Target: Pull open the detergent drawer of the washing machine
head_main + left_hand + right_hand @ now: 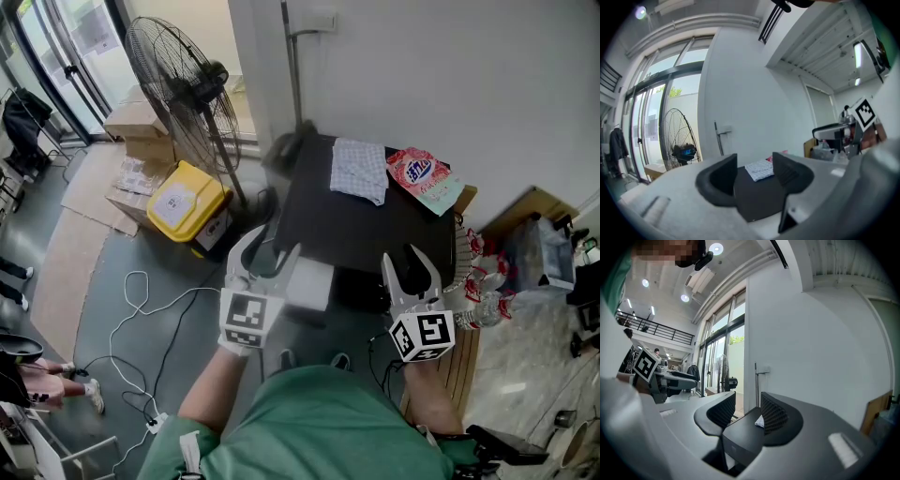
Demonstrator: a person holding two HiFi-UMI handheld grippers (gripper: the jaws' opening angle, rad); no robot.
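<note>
Mostly the washing machine [375,234] shows only its dark top; its front is hidden. Its white detergent drawer [311,284] juts out, interior unreadable, just beside the left gripper [272,244], jaws spread, pinching nothing. The right gripper [405,259] is likewise spread near the right corner.

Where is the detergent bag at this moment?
In the head view, the detergent bag lies on the far right corner of the washing machine top, just right of the checkered cloth.

No legible text; detergent bag [427,178] print unreadable.
</note>
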